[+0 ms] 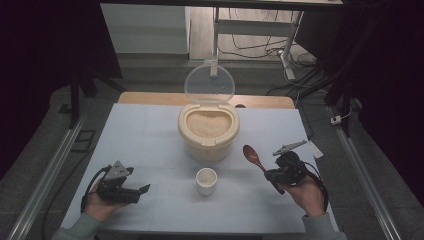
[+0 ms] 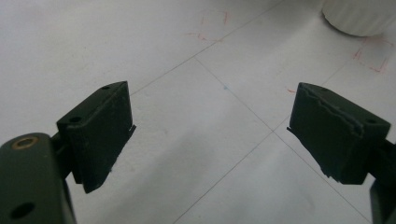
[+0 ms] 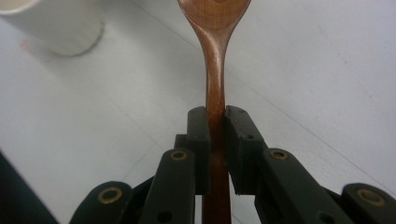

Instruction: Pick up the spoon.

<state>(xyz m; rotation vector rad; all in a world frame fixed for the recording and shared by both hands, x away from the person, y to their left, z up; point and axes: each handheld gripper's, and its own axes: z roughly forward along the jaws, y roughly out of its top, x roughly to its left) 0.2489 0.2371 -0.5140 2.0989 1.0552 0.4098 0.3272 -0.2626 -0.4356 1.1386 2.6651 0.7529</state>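
Observation:
A cream container point(image 1: 208, 132) full of rice stands at the table's middle, its clear lid point(image 1: 209, 83) tipped up behind it. A small white cup point(image 1: 206, 180) sits in front of it and shows at the corners of both gripper views point(image 2: 362, 16) point(image 3: 58, 25). My right gripper point(image 1: 270, 174) is shut on the handle of a brown wooden spoon point(image 1: 254, 157) point(image 3: 215, 70), held above the table to the right of the cup, bowl pointing toward the container. My left gripper point(image 1: 142, 191) point(image 2: 210, 135) rests low at the left, open, with bare table between its jaws.
The white table point(image 1: 150, 130) carries thin lines and small red marks point(image 2: 212, 25). A wooden strip point(image 1: 150, 98) runs along its far edge. Desk legs and cables point(image 1: 260, 47) lie on the floor beyond. Metal rails point(image 1: 47, 175) flank the table.

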